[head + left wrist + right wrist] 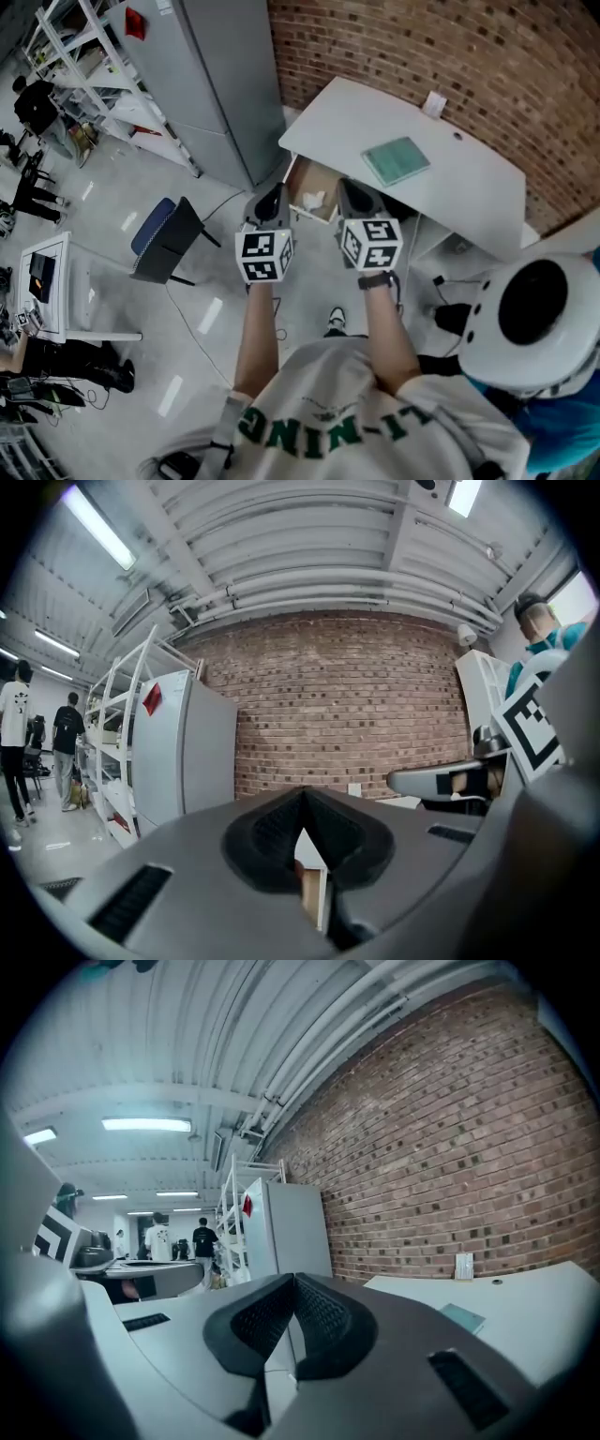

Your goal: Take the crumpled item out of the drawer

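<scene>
In the head view a drawer (pixel 302 174) with a wooden inside stands open under the left end of a white desk (pixel 473 192). A crumpled white item (pixel 311 200) lies in it. My left gripper (pixel 268 202) and right gripper (pixel 360 199) are held side by side just in front of the drawer, level with it, the crumpled item showing between them. Both have their jaws together with nothing in them. In the left gripper view the left gripper (pixel 302 801) points at the brick wall; the right gripper (pixel 292 1283) does too in its own view.
A green pad (pixel 396 160) lies on the desk. A tall grey cabinet (pixel 220 84) stands left of the desk, with white shelving (pixel 84 75) beyond it. A blue chair (pixel 159 234) is on the floor at left. A person in a white helmet (pixel 534 314) stands close at right.
</scene>
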`<state>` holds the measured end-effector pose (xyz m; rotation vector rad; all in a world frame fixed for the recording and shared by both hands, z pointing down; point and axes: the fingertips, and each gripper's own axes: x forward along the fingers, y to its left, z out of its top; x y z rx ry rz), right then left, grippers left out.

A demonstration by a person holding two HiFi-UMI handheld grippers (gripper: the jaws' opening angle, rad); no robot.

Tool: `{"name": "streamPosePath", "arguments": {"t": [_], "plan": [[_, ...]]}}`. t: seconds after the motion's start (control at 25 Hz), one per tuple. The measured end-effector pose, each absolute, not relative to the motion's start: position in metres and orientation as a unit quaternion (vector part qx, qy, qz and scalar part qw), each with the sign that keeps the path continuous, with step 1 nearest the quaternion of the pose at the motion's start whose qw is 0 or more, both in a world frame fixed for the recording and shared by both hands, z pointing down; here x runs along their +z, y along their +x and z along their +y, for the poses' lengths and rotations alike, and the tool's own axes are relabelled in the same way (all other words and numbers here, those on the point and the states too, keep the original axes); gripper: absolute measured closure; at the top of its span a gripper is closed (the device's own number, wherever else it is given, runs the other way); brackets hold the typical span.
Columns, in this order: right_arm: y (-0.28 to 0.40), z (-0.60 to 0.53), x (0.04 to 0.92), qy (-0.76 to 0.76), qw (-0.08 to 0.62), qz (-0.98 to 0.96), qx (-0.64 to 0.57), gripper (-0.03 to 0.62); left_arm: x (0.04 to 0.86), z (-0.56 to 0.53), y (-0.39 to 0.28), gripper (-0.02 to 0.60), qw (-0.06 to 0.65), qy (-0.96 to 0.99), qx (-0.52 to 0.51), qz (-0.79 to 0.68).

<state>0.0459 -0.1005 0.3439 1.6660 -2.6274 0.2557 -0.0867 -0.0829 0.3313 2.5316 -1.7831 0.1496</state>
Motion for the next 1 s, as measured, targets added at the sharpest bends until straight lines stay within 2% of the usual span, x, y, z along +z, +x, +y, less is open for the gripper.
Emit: {"name": "streamPosePath", "arguments": {"t": [0.32, 1.0], "plan": [[0.077, -0.187, 0.412, 0.506, 0.045, -0.850, 0.140, 0.589, 0.377, -0.162, -0.049, 0.581, 0.054, 0.809, 0.077, -0.580], [0.017, -0.322, 0.574, 0.469, 0.172, -0.834, 0.235, 0.588, 0.533, -0.338, -0.086, 0.581, 0.163, 0.825, 0.131, -0.526]]}}
